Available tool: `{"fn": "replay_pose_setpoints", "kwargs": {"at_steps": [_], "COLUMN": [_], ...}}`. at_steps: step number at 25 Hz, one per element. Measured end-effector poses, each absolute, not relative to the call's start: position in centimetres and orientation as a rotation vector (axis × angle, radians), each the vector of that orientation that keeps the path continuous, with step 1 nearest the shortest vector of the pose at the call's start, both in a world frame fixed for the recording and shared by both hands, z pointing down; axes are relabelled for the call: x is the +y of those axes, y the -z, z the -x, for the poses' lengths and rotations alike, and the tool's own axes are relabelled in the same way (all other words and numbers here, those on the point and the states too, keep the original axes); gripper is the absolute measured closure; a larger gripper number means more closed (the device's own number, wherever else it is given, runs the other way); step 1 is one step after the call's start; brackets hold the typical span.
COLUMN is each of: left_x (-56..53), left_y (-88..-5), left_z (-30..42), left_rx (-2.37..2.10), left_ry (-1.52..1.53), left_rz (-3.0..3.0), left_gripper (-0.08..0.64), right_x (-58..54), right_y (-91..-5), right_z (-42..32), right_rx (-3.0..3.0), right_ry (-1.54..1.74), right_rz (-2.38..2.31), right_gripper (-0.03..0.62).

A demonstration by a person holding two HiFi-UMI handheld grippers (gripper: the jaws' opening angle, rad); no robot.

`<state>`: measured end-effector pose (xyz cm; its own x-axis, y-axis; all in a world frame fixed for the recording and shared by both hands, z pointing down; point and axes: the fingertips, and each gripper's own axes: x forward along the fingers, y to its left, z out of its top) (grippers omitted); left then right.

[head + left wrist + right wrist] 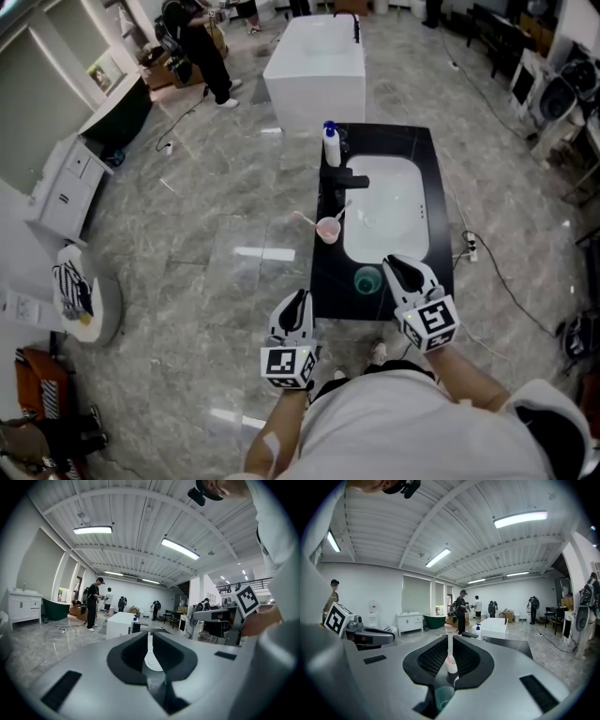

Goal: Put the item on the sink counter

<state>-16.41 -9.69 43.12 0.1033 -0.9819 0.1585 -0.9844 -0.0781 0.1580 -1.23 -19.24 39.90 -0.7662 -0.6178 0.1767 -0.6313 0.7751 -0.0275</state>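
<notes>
A black sink counter [419, 150] with a white basin [384, 211] lies ahead of me. Near its front edge stands a green cup [367, 279], and further back a pink cup [327, 228] holds a toothbrush. Behind them are a black tap [343, 178] and a white soap bottle [331, 145]. My right gripper [399, 266] hovers over the counter's front edge just right of the green cup, jaws together with nothing held. In the right gripper view [450, 641] the green cup [444, 695] and pink cup [451, 663] show through the slit. My left gripper [298, 300] is left of the counter over the floor, shut and empty [150, 637].
A long white block [316, 61] stands beyond the counter. A person [199, 42] works at the far left by a dark green tub. A white cabinet [67, 183] and a round white stool [94, 305] are on the left. Cables [506, 281] run over the floor on the right.
</notes>
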Motion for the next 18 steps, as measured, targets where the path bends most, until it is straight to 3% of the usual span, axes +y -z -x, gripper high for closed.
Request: {"fn": "replay_pose_setpoints", "kwargs": {"at_steps": [18], "left_x": [-8.5], "left_y": [-44.2], "left_z": [16.4], "left_rx": [-2.007], "left_ry": [-0.012], "left_rz": [-2.114], "left_gripper": [0.557], "right_x": [-18.7], "right_y": [-40.9], "right_z": [-0.1], "right_rx": [-2.812], "right_ry": [-0.131], "right_rz": [-0.991], "right_gripper": [0.538]}}
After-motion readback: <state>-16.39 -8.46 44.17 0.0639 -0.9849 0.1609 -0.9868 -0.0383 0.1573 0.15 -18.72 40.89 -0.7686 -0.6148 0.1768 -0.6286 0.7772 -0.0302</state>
